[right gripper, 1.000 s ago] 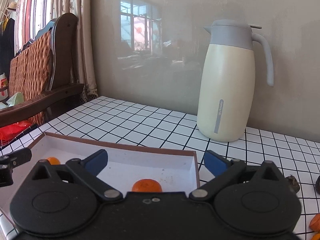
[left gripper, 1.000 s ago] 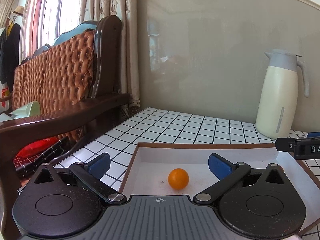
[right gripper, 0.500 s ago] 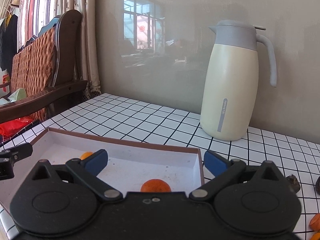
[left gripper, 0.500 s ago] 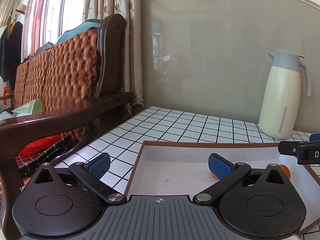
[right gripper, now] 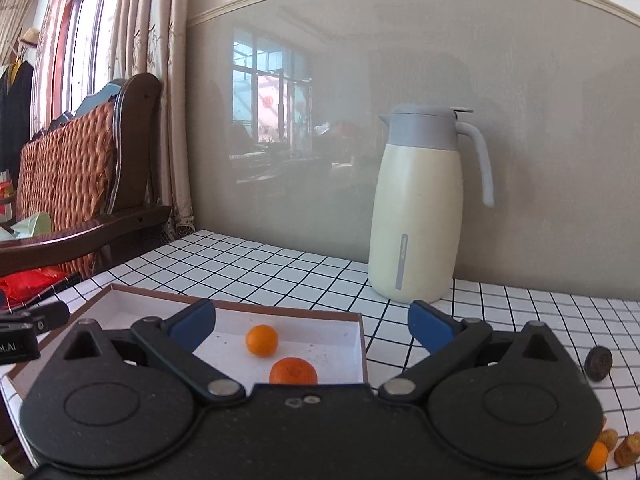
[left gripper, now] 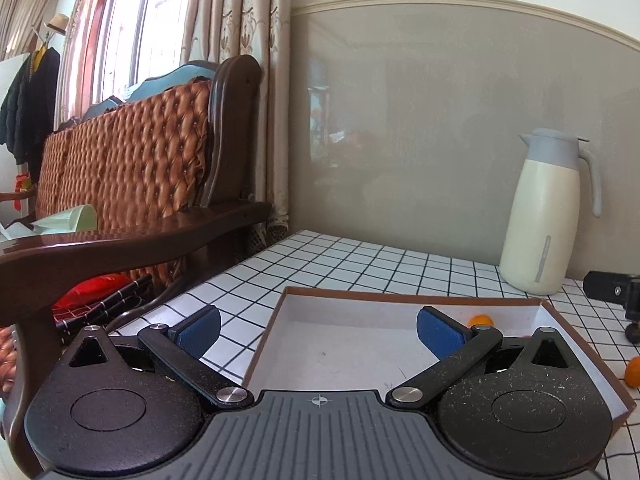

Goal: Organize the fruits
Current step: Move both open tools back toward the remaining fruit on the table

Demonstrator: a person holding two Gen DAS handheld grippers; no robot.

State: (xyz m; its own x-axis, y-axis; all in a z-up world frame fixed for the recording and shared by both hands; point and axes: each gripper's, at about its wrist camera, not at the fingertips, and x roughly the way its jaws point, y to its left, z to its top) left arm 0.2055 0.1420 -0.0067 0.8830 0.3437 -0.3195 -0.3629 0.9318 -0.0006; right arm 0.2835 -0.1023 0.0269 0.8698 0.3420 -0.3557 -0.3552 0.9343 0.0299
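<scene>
A shallow white box with a brown rim [right gripper: 363, 344] lies on the tiled table. Two small oranges lie in it: a round one [right gripper: 261, 340] and a flatter one [right gripper: 293, 372] nearer me. In the left wrist view the same box [left gripper: 404, 298] shows one orange [left gripper: 481, 320] at its far right, behind my pad. My left gripper [left gripper: 318, 328] is open and empty over the box's left edge. My right gripper [right gripper: 311, 321] is open and empty over the box's right part. More oranges [right gripper: 597, 456] lie outside on the table at right.
A cream thermos jug with grey lid [right gripper: 420, 208] stands at the back near the wall. A dark round fruit [right gripper: 598, 363] and brownish pieces [right gripper: 628, 449] lie on the tiles at right. A wooden sofa arm [left gripper: 132, 240] borders the table's left side.
Both grippers have pulled back and up from the box, staying open. The round orange has rolled across the box toward the right, close to the flatter orange.
</scene>
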